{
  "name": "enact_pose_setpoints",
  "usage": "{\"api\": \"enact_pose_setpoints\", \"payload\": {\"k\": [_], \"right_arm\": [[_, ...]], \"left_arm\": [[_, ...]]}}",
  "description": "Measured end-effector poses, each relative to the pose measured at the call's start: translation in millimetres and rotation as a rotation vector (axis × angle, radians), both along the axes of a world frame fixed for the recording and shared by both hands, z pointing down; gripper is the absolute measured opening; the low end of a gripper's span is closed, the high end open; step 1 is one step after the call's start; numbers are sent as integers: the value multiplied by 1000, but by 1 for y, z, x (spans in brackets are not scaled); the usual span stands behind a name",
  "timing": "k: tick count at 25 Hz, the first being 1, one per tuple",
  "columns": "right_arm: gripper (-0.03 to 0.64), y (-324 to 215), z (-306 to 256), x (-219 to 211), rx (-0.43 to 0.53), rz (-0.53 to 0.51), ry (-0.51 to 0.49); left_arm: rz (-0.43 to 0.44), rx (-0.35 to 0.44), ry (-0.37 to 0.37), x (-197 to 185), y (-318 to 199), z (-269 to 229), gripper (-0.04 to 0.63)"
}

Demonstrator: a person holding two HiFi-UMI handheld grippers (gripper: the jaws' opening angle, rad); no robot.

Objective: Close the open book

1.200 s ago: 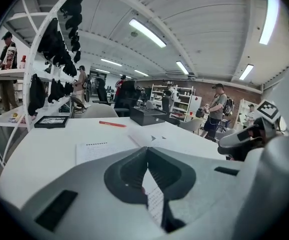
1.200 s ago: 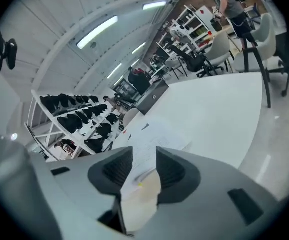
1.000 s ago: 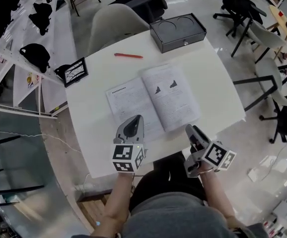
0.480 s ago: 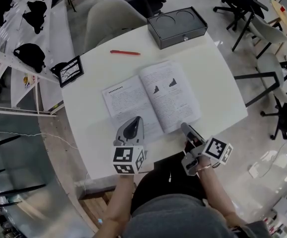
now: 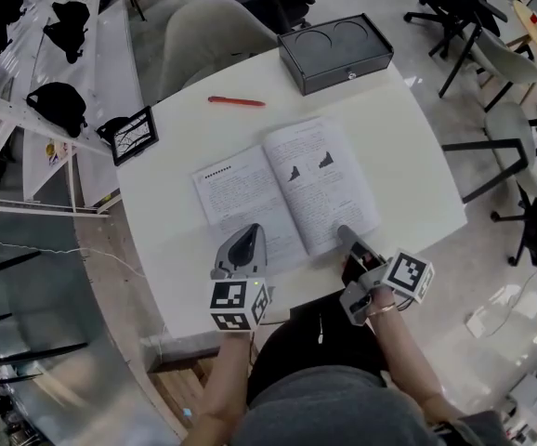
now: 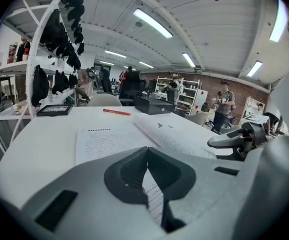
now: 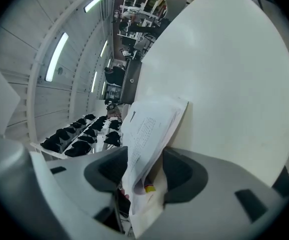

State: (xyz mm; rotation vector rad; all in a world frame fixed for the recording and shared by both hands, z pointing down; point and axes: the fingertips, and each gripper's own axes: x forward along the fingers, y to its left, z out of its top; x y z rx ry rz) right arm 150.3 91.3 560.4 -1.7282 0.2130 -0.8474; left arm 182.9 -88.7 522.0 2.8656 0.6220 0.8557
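Book: the open book (image 5: 287,189) is seen lying at the middle of the tabletop (image 5: 408,147), both halves spread face up, the spine running roughly from 11 to 5 o'clock.
Right hand-held gripper: the right hand-held gripper (image 5: 346,236) is placed at the book's 5 o'clock corner. Its jaws have just been opening and are spread wide. In the right gripper view the edge of the right-hand pages (image 7: 145,134) is seen standing between them, lifted a little off the tabletop but not visibly pinched.
Left hand-held gripper: the left hand-held gripper (image 5: 250,237) is held over the left page's near edge, at the book's 7 o'clock. Its jaws are pressed together at the tips, and nothing is seen held between them.
Done: only the approach is judged complete, with the right-hand edge taken between the jaws.
Left: the pages are yet to be gripped, and the right half is yet to be swung over the spine toward 9 o'clock and laid on the left half.
Progress: the task is judged to be at an early stage, and no part of the book is folded over yet.
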Motion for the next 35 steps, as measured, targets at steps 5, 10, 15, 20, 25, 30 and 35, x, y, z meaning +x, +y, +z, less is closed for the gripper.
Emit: {"api": "enact_pose_setpoints", "payload": {"k": [5,10,15,20,25,30,35], "right_arm": [[181,2,0,1,-45,-30,9],[129,5,-2,0,-77,-42,19],[100,4,-11,0,-118,-60,50],[73,-8,-28,2,-137,-88,135],[55,-17,-40,1,-206,-140,188],[45,-29,-54,1,-286,-212,266],[41,-38,-61,-1,-330,-258,307]], "left_arm": [[-4,1,-10,0,2,2,6],[-9,-4,-15,1,4,3,6],[-22,-14,-8,1,3,0,6],[-42,-37,-1,0,0,-5,6],[-51,-41,16,-2,-4,-11,6],[-66,-42,27,-7,-11,-16,6],[-85,-44,38,-12,-20,-21,6]]}}
